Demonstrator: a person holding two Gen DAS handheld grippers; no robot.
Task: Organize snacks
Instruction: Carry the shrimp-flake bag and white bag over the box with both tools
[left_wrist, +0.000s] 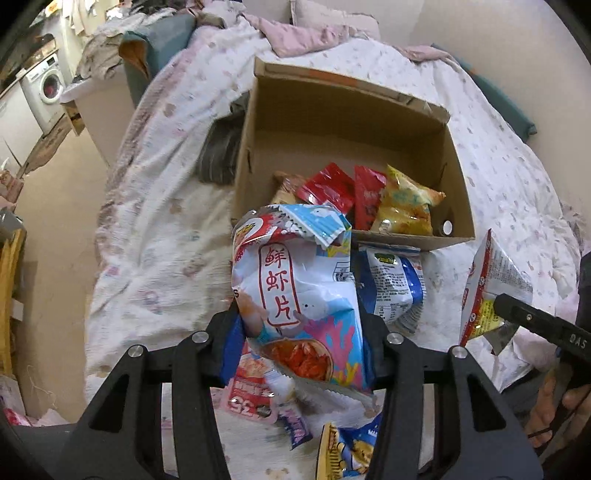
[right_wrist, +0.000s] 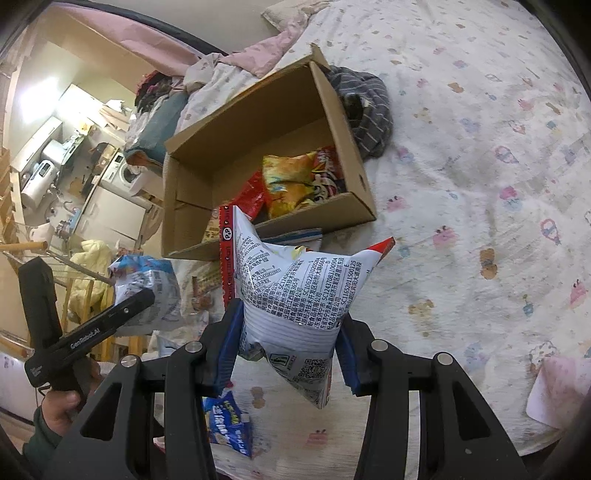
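Left gripper (left_wrist: 301, 332) clamps a blue prawn-cracker bag (left_wrist: 295, 295), lifted just before the cardboard box (left_wrist: 424, 155) on the bed (left_wrist: 155, 229). Right gripper (right_wrist: 290, 350) clenches a white snack packet (right_wrist: 291, 306) nearby, above the quilt.

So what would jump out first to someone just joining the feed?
Both claws hold a snack bag over the bed. The left claw grips a blue shrimp chip bag; the right claw grips a white bag printed with small text. Behind them, an open cardboard box holds red and yellow packets.
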